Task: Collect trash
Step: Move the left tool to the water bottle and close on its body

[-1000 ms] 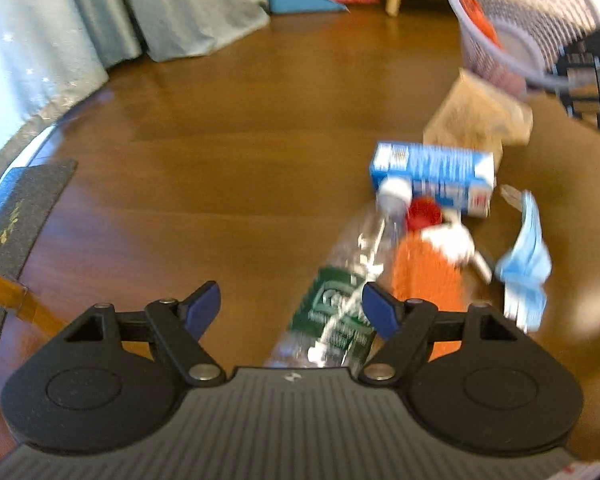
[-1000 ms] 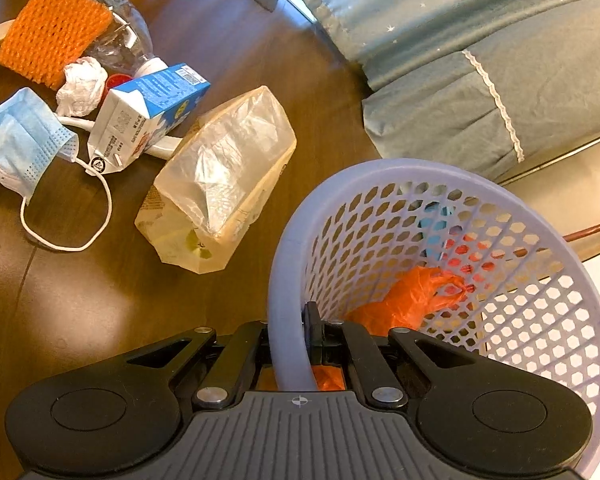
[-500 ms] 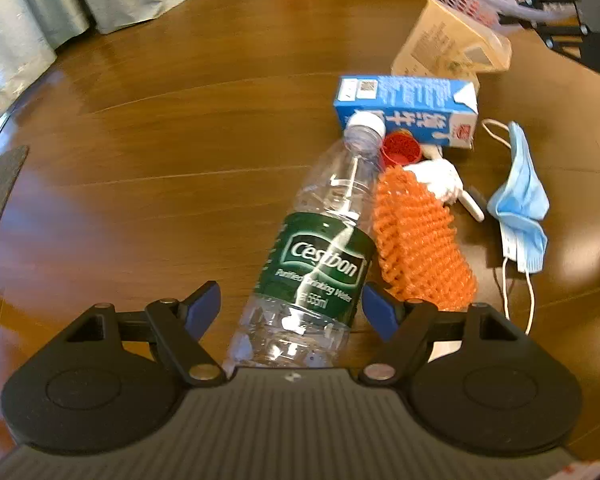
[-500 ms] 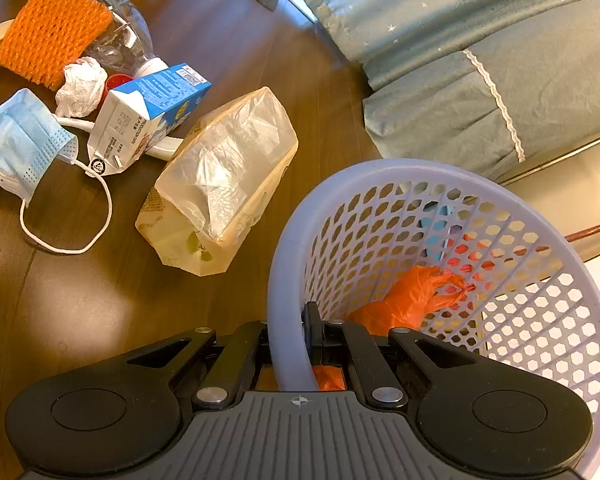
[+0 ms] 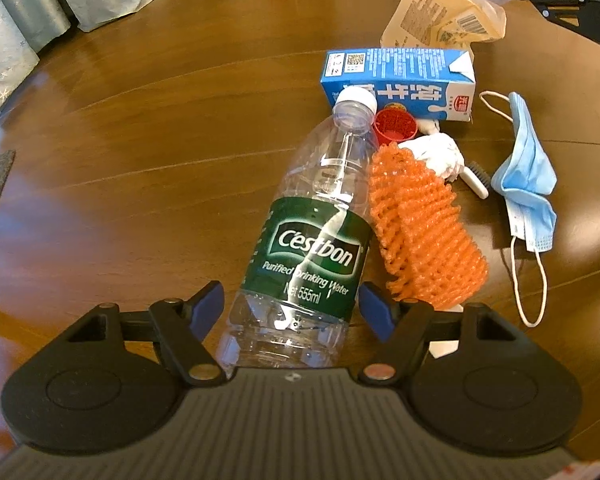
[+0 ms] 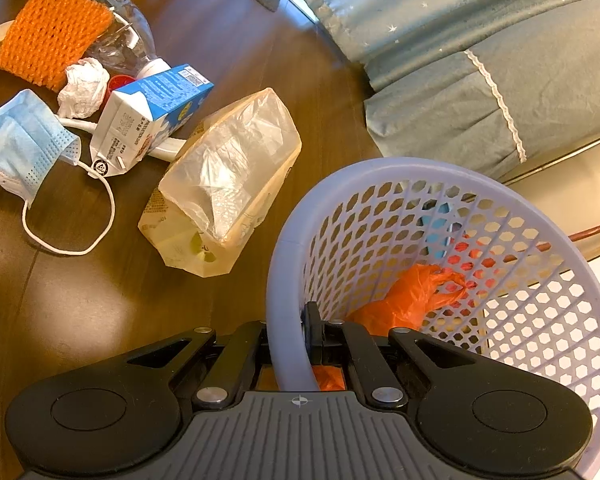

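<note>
- Straddling the lower body of the water bottle (image 5: 316, 240) with the left gripper (image 5: 292, 304), blue fingertips (image 5: 210, 304) apart on either side, pads close to the plastic but not visibly pressing it.
- Lying on its side on the wooden table (image 5: 140, 140), cap pointing far, label up; probably lined up this way so the fingers can close across the narrow width.
- Leaning against the bottle's right side: the orange foam net (image 5: 424, 232), touching it, so likely to be dragged along when the bottle is lifted.
- Sitting just beyond the net: a crumpled white tissue (image 5: 440, 154) and a red cap (image 5: 394, 126), with the blue milk carton (image 5: 400, 80) lying flat farther on and the clear bread bag (image 6: 228, 184) beyond that.
- Trailing off at the right: a blue face mask (image 5: 528, 184), ear loop toward the near edge, apart from the net.
- Clamping the near rim of the lavender mesh basket (image 6: 520, 320) with the right gripper (image 6: 290, 344), fingers pinched together on the rim wall, apparently steadying the basket, right of the pile, as the drop point.
- Resting already inside the basket: an orange plastic bag (image 6: 412, 296).
- Judging the job as barely begun, with most litter waiting on the table.
</note>
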Demonstrator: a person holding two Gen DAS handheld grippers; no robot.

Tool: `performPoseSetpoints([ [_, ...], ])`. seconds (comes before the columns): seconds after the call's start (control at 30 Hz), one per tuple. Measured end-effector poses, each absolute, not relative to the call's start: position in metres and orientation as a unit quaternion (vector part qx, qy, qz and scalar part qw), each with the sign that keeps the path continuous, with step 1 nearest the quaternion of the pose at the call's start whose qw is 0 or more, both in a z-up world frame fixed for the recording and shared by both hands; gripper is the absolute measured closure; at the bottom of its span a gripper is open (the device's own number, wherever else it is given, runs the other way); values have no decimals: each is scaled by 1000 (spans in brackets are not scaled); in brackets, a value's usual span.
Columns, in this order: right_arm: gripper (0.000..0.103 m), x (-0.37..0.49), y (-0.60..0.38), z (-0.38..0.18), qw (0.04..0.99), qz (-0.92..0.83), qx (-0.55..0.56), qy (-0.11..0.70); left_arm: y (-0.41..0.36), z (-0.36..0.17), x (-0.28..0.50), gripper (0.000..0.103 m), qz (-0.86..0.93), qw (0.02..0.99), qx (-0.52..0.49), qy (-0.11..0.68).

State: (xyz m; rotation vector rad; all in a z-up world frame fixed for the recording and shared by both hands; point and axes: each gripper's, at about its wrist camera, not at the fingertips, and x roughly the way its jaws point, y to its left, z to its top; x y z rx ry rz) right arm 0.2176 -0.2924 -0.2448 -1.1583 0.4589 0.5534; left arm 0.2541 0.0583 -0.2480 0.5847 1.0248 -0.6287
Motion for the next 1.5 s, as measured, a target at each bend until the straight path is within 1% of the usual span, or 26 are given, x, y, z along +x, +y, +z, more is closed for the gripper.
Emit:
performPoseSetpoints([
  [0.6, 103, 217, -291, -245, 777, 256, -535, 212, 55, -258, 259, 33, -291, 773, 288, 485],
  [0.8, 103, 217, -291, -245, 777, 254, -535, 213, 54, -259, 259, 36, -289, 773, 290, 484],
  [1.03, 103, 217, -290, -245, 780, 252, -532, 214, 58, -248, 259, 37, -277, 779, 299, 476],
  [1.5, 103, 218, -289, -244, 781, 251, -531, 214, 66, -218, 262, 39, -264, 804, 279, 454],
])
